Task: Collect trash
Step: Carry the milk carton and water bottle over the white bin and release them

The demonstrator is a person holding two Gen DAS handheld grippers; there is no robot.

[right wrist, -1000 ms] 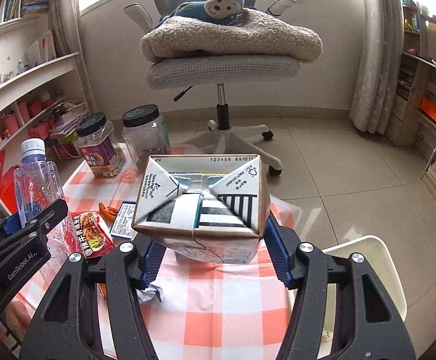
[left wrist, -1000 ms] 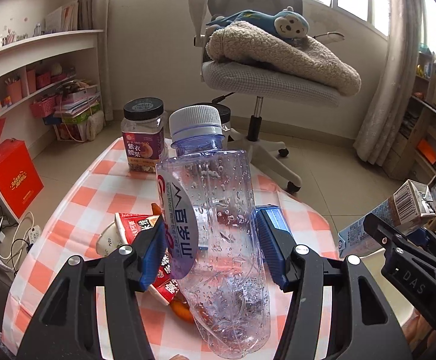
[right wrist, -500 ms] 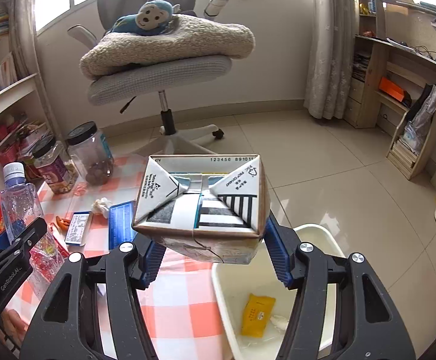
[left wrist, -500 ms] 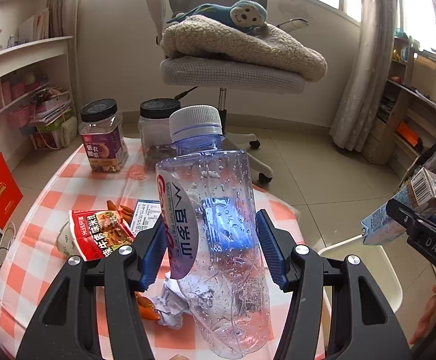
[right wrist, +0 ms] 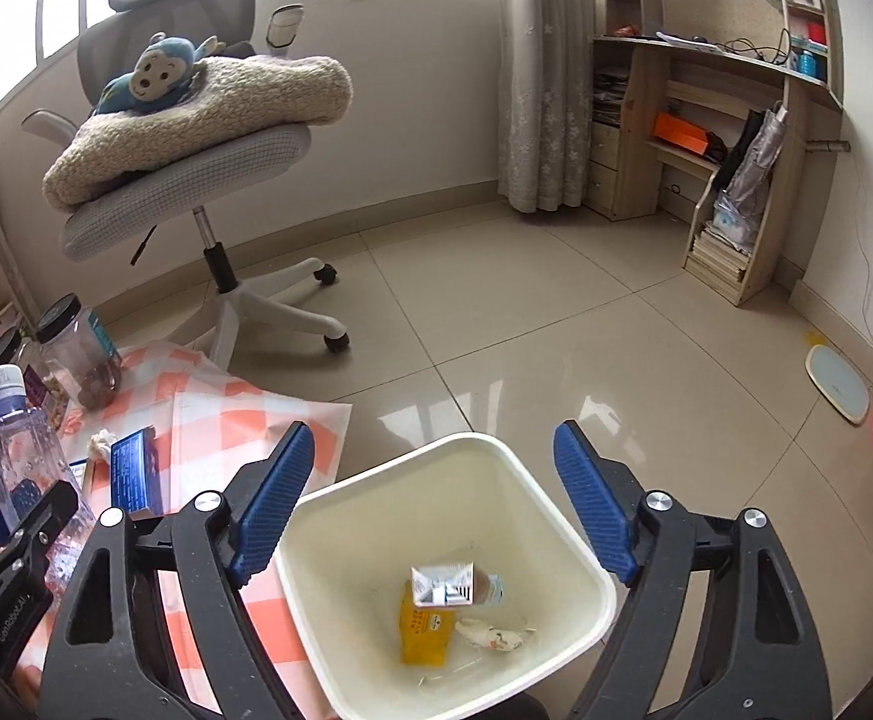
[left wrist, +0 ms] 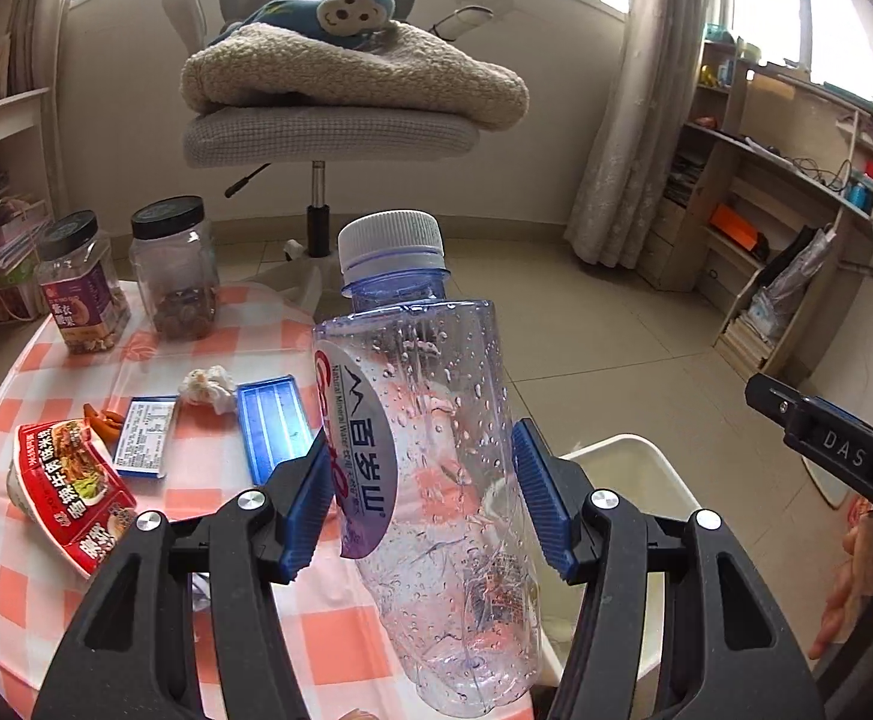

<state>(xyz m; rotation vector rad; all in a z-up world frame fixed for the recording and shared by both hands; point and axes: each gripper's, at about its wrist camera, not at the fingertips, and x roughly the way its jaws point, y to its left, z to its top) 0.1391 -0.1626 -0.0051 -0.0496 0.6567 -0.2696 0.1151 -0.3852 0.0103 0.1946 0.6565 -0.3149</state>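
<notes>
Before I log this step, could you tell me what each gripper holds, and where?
Left gripper holds the bottle by its midsection. Right gripper holds nothing, its jaws just opened; the carton lies in the bin.

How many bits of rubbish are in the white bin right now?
3: a small carton on top, a yellow packet under it, and a crumpled wrapper beside them in the bin. More may lie hidden underneath.

The bin (right wrist: 562,519) mouth lies open under the right tool (right wrist: 433,501), only litter at its bottom. Left, two jars (left wrist: 175,267) crowd the table's (left wrist: 10,588) far edge.
</notes>
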